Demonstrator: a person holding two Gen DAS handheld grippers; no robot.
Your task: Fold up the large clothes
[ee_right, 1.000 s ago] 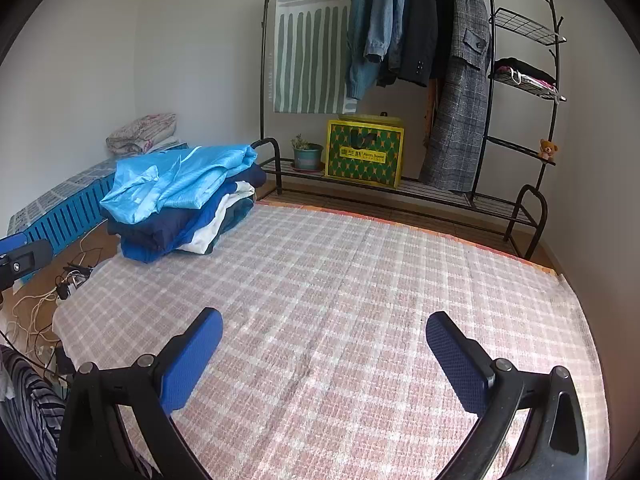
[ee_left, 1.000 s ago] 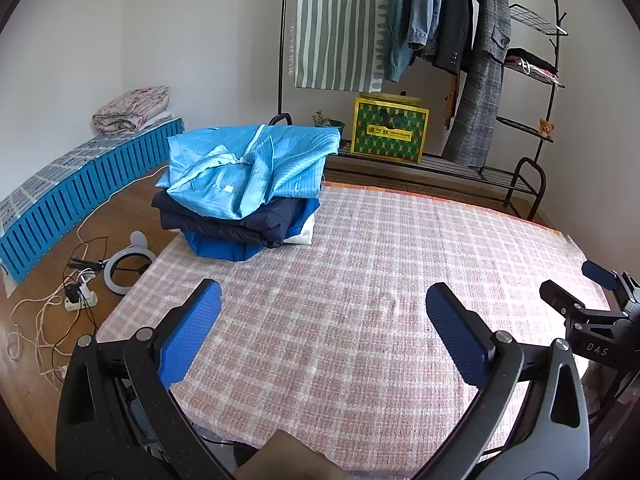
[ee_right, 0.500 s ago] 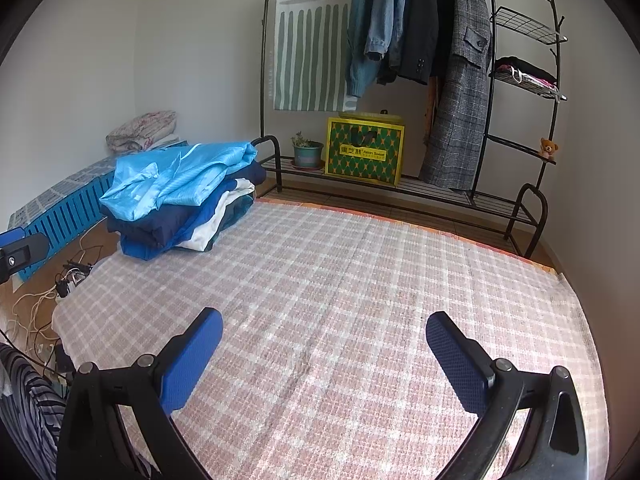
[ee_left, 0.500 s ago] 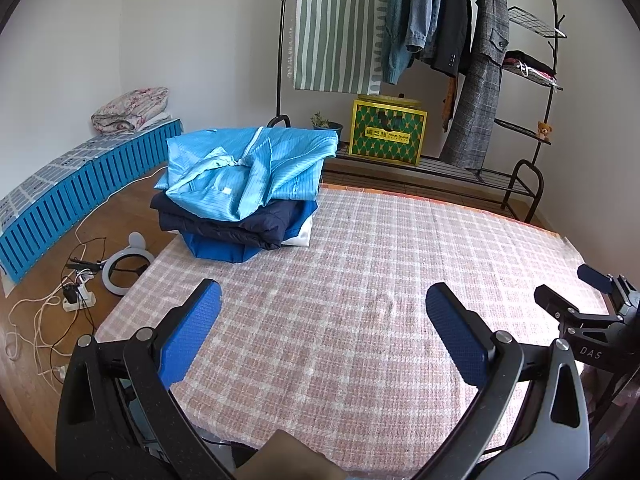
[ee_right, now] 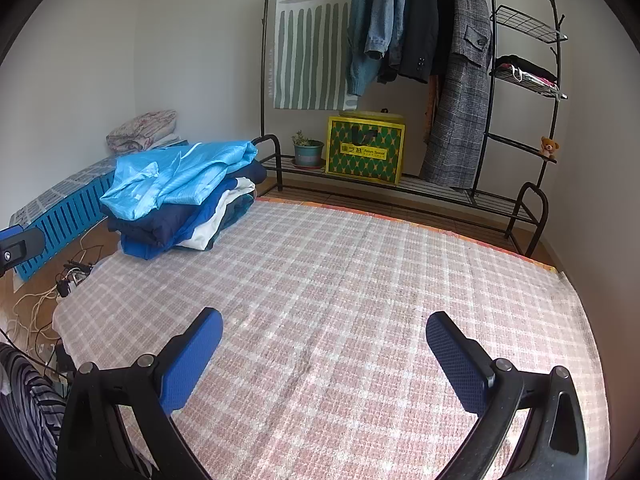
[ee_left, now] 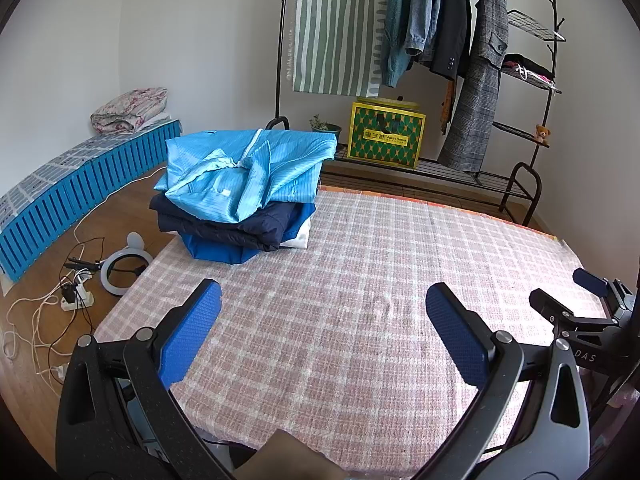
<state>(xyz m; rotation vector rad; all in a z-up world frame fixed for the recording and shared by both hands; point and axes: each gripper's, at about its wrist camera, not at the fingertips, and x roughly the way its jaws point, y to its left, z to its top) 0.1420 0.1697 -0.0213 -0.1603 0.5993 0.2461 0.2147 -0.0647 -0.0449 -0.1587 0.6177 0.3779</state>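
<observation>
Folded clothes stack (ee_left: 240, 196): sits at the far left corner of the plaid-covered table (ee_left: 360, 280), a light blue shirt (ee_left: 244, 168) on top, a dark navy garment (ee_left: 224, 224) beneath it, brighter blue and white layers at the bottom; both tools are well apart from it.
Left tool (ee_left: 323, 316): blue pads spread wide, nothing between them, hovering over the near edge of the table.
Right tool (ee_right: 324, 344): blue pads likewise wide apart and holding nothing, above the bare pink-and-white cloth; it shows at the right edge of the left wrist view.
Striped fabric (ee_right: 24, 400): hangs at the near left edge of the right wrist view, beside the table.
Floor, left of table: a ring light (ee_left: 124, 264), a power strip (ee_left: 76, 300) and loose white cables on wood.
Blue slatted bench (ee_left: 80, 184): along the left wall, a floral bundle (ee_left: 128, 110) on its far end.
Garment rack (ee_left: 516, 200): against the far wall, hung with a striped green-and-white cloth (ee_left: 340, 32), jackets and a grey plaid coat (ee_left: 476, 92); a green-and-yellow box (ee_left: 386, 136) and a potted plant (ee_right: 307, 152) stand on its low shelf.
</observation>
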